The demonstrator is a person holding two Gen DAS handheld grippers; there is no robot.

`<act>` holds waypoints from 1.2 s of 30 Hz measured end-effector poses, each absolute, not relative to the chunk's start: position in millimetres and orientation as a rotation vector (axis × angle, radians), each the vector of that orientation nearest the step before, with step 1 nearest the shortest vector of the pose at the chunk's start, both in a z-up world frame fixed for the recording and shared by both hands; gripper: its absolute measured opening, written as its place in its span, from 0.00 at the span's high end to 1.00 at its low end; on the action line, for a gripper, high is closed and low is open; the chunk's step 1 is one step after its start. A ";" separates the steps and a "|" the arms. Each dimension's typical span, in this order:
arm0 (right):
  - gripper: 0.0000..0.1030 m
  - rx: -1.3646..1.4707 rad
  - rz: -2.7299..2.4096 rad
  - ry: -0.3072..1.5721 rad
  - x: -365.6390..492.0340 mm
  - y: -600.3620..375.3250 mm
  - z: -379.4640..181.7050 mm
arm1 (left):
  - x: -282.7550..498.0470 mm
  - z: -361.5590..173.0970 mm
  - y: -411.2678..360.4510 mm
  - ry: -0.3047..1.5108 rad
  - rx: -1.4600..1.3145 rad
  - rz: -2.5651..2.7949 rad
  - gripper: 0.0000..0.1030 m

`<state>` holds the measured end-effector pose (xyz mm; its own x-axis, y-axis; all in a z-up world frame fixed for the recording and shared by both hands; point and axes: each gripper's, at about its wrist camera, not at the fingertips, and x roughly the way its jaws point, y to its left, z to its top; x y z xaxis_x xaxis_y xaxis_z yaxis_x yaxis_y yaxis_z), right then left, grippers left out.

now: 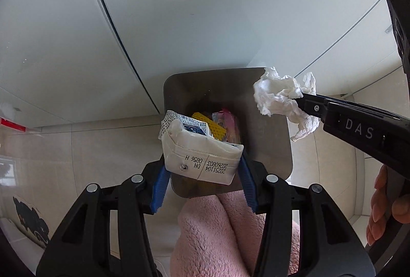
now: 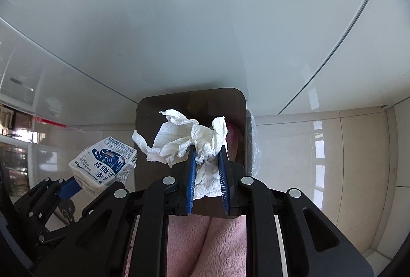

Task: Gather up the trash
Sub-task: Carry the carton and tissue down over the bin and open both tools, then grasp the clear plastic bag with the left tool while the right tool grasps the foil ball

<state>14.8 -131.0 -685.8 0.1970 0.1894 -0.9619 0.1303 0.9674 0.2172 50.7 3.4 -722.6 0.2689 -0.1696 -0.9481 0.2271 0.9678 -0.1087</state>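
Note:
A white milk carton (image 1: 202,156) with blue print is clamped between the blue pads of my left gripper (image 1: 202,161), which is shut on it right over the dark metal bin (image 1: 269,123). Yellow and pink rubbish lies inside the bin. My right gripper (image 1: 301,100) comes in from the right, shut on a crumpled white tissue (image 1: 276,95) above the bin's right rim. In the right wrist view the tissue (image 2: 179,138) fills the gap between my right gripper's (image 2: 207,149) pads, over the bin (image 2: 153,108). The carton (image 2: 102,161) hangs at lower left on a blue finger (image 2: 68,187).
White cabinet doors (image 1: 179,8) stand just behind the bin on a beige tiled floor (image 1: 89,149). A person's legs in pink fleece (image 1: 230,225) are below the grippers, and a hand (image 1: 381,200) holds the right gripper. A clear plastic bag (image 2: 253,138) sits beside the bin.

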 end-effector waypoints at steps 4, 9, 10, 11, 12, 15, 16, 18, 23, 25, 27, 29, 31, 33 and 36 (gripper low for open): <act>0.70 0.274 0.026 1.369 12.4 -139.6 -688.1 | 55.4 -722.2 2.9 1.269 0.052 -0.263 0.49; 0.55 0.298 0.020 1.355 12.8 -143.7 -681.8 | 56.3 -712.3 3.5 1.241 0.059 -0.257 0.40; 0.55 0.301 0.022 1.353 13.4 -144.4 -680.6 | 55.3 -710.3 3.9 1.237 0.057 -0.255 0.38; 0.55 0.302 0.021 1.350 13.3 -145.5 -679.7 | 54.9 -707.7 4.3 1.234 0.055 -0.253 0.35; 0.51 0.303 0.018 1.346 15.3 -145.4 -678.7 | 54.1 -704.8 4.6 1.231 0.056 -0.251 0.33; 0.40 0.316 0.008 1.326 14.2 -149.0 -670.0 | 46.6 -691.9 2.8 1.209 0.065 -0.249 0.25; 0.39 0.322 0.006 1.318 16.5 -151.0 -667.4 | 43.8 -687.1 4.1 1.201 0.063 -0.249 0.21; 0.27 0.333 0.002 1.305 14.7 -156.7 -656.9 | 40.6 -675.3 7.4 1.180 0.053 -0.246 0.19; 0.16 0.334 -0.021 1.236 3.6 -176.0 -616.1 | 29.9 -631.4 15.6 1.108 0.021 -0.248 0.16; 0.14 0.332 -0.019 1.198 -0.4 -184.2 -595.4 | 25.9 -609.8 15.4 1.071 0.029 -0.253 0.16; 0.12 0.330 -0.017 1.154 -6.0 -191.6 -572.0 | 20.8 -587.0 14.4 1.035 0.036 -0.263 0.16; 0.11 0.328 -0.014 1.107 -11.4 -198.2 -546.7 | 21.5 -565.0 11.5 0.996 0.040 -0.269 0.16; 0.11 0.317 -0.009 1.052 -16.4 -202.5 -519.0 | 21.0 -540.6 9.7 0.951 0.041 -0.260 0.16; 0.11 0.288 -0.010 0.983 -21.4 -206.5 -487.5 | 19.3 -515.6 7.6 0.907 0.036 -0.267 0.16; 0.11 0.235 -0.015 0.873 -26.4 -211.5 -439.8 | 19.8 -477.2 4.0 0.846 0.042 -0.273 0.16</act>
